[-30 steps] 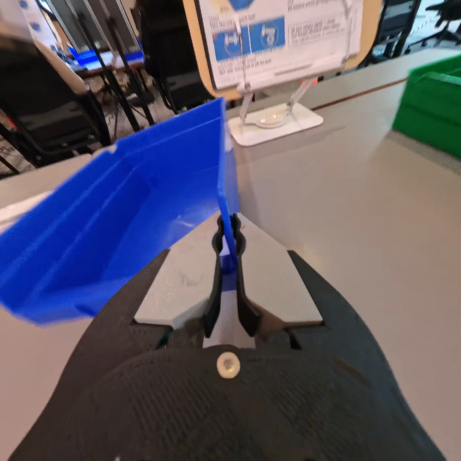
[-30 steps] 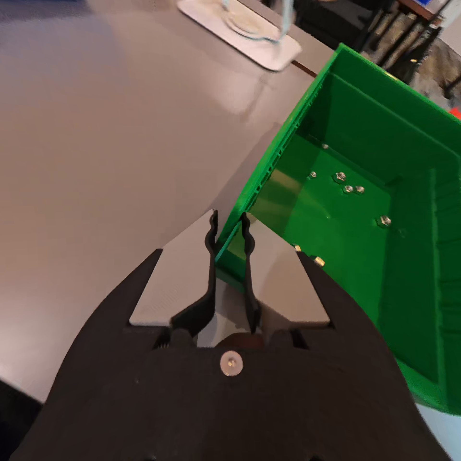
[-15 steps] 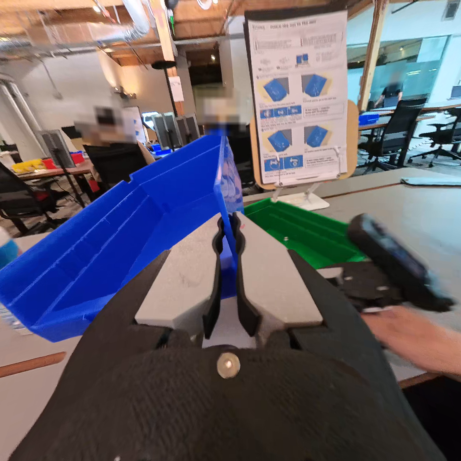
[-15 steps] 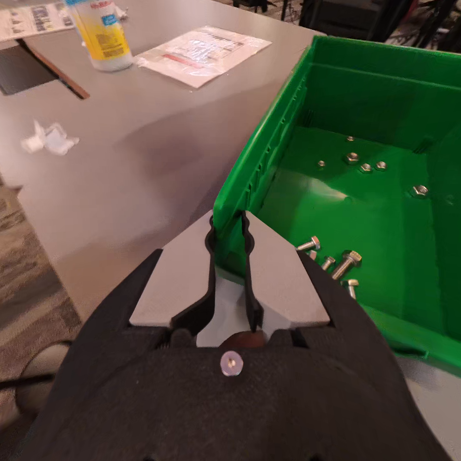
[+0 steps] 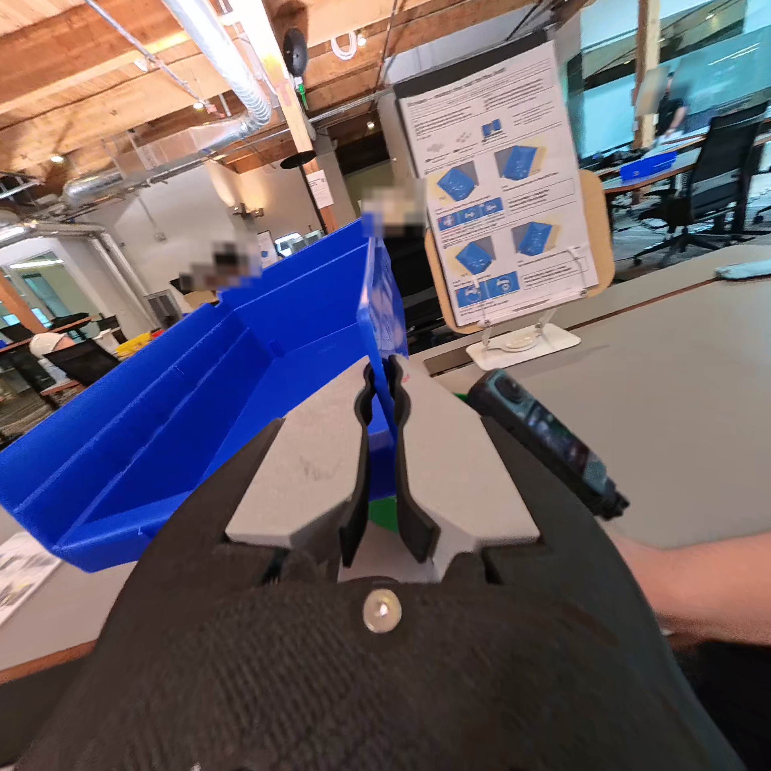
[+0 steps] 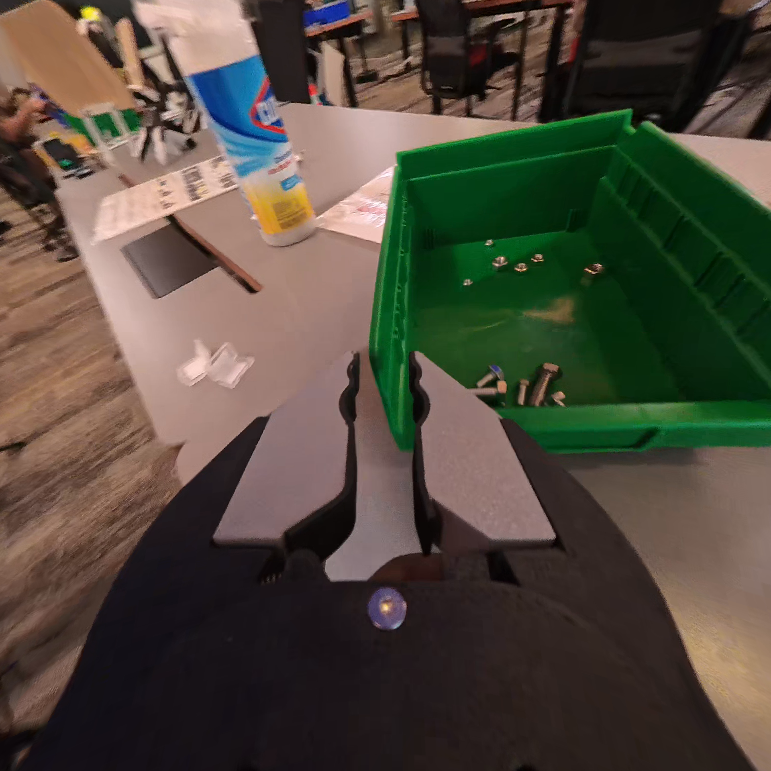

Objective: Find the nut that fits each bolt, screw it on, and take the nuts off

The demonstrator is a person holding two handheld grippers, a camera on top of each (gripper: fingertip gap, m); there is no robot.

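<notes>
My left gripper (image 5: pixel 381 367) is shut on the side wall of a blue bin (image 5: pixel 167 438) and holds it tilted above the table; what shows of its inside is bare. My right gripper (image 6: pixel 383 359) straddles the left wall of a green bin (image 6: pixel 688 421) near its front corner, jaws close against the rim. Several nuts (image 6: pixel 519 267) lie at the green bin's far end. Several bolts (image 6: pixel 538 384) lie against its near wall. The right gripper's camera body (image 5: pixel 542 438) and a forearm (image 5: pixel 688 584) show in the left wrist view.
An instruction sheet on a stand (image 5: pixel 500 200) is at the table's back. A wipes canister (image 6: pixel 258 158), papers (image 6: pixel 167 196), a plastic bag (image 6: pixel 359 208), a crumpled clear wrapper (image 6: pixel 215 367) and a dark cutout (image 6: pixel 167 263) lie left of the green bin. The table edge (image 6: pixel 137 396) is close on the left.
My left gripper has lifted and tilted the blue bin up from the table. My right gripper has swung round with the green bin, and the bolts have come into view at its near wall.
</notes>
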